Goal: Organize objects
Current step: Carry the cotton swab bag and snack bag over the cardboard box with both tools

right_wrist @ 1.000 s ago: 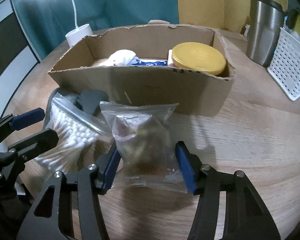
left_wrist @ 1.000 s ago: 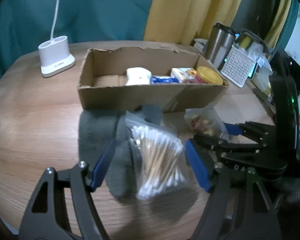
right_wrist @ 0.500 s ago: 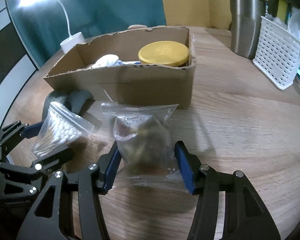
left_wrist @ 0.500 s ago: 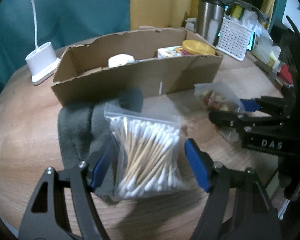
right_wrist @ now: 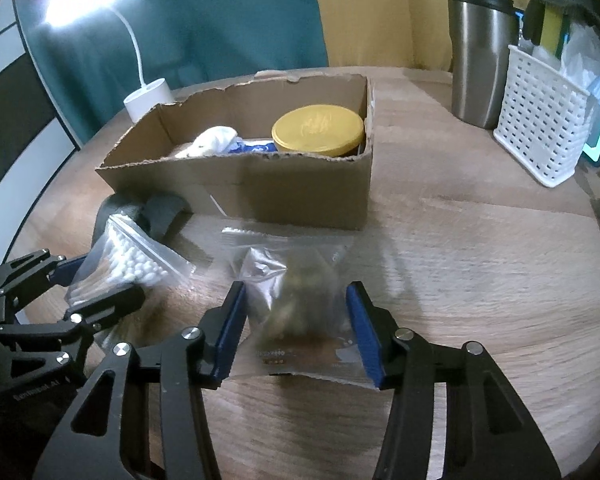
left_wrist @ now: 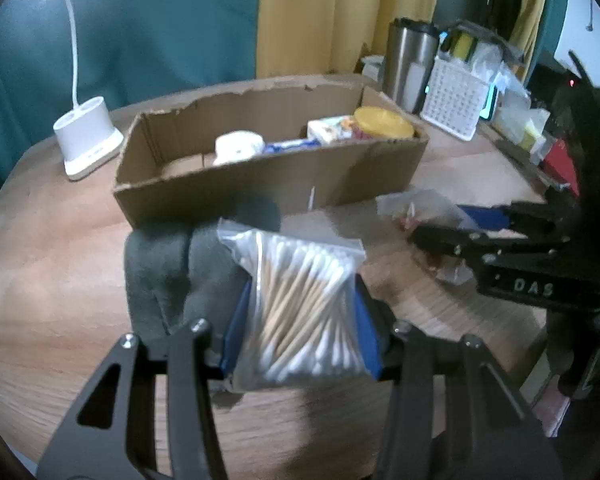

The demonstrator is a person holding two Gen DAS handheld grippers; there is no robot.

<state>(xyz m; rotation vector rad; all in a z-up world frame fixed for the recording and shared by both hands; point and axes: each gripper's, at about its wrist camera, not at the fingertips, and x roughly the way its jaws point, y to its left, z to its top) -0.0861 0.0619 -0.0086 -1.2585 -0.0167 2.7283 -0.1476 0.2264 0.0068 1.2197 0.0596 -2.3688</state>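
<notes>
My left gripper (left_wrist: 300, 328) is shut on a clear bag of cotton swabs (left_wrist: 300, 300), which rests partly over a grey cloth (left_wrist: 168, 264). My right gripper (right_wrist: 302, 328) is open around a clear bag of brownish snacks (right_wrist: 296, 300) lying on the wooden table; its blue pads sit close to the bag's sides. An open cardboard box (right_wrist: 300, 196) stands just behind both bags and holds a yellow-lidded jar (right_wrist: 318, 130), a white bundle (right_wrist: 214, 140) and small packets. The swab bag also shows in the right wrist view (right_wrist: 128, 264).
A white lamp base (left_wrist: 86, 140) stands left of the box. A steel tumbler (right_wrist: 480, 60) and a white perforated basket (right_wrist: 540, 120) stand at the back right. Clutter lines the table's right edge (left_wrist: 540, 140).
My left gripper's pads have closed in onto the swab bag. My right gripper's pads have narrowed around the snack bag. Both views have pulled slightly nearer their bags.
</notes>
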